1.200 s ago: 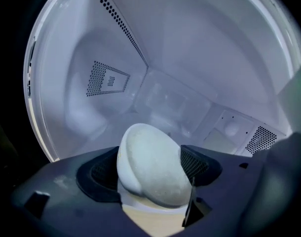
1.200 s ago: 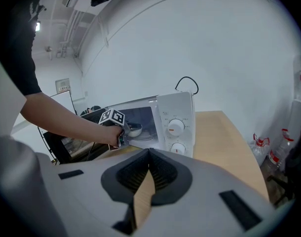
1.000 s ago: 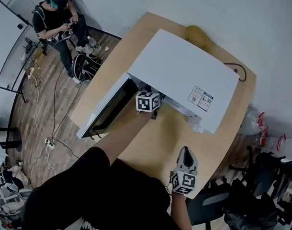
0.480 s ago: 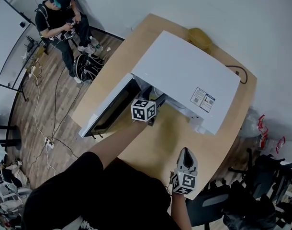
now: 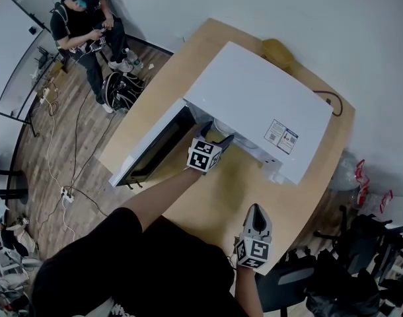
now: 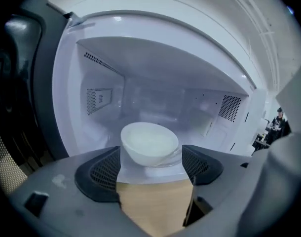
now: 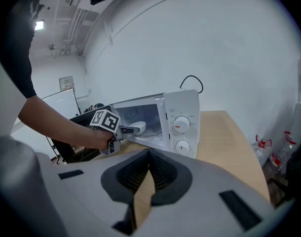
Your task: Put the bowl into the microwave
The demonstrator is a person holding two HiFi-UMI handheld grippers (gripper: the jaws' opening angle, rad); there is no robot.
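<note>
The white bowl (image 6: 149, 142) sits inside the white microwave (image 5: 257, 104), on the glass turntable just past the opening. My left gripper (image 6: 151, 157) is open, with its jaws spread about a bowl's width. Its fingertips reach the sill on either side of the bowl, and a gap shows on the right side. From above, the left gripper (image 5: 215, 132) points into the cavity and the bowl (image 5: 219, 127) peeks out under the roof's front edge. The microwave door (image 5: 152, 152) hangs wide open to the left. My right gripper (image 5: 256, 211) hovers shut over the table's near edge, holding nothing.
The wooden table (image 5: 221, 203) carries the microwave. A yellowish object (image 5: 275, 50) and a black cable (image 5: 330, 101) lie behind it. A person (image 5: 82, 18) sits at the far left beside a bag (image 5: 119, 88). The control knobs (image 7: 181, 126) face my right gripper.
My left gripper has drawn back a little from the microwave's opening and turned, so its spread jaws and the bowl's rim now show from above. The right gripper has stayed put.
</note>
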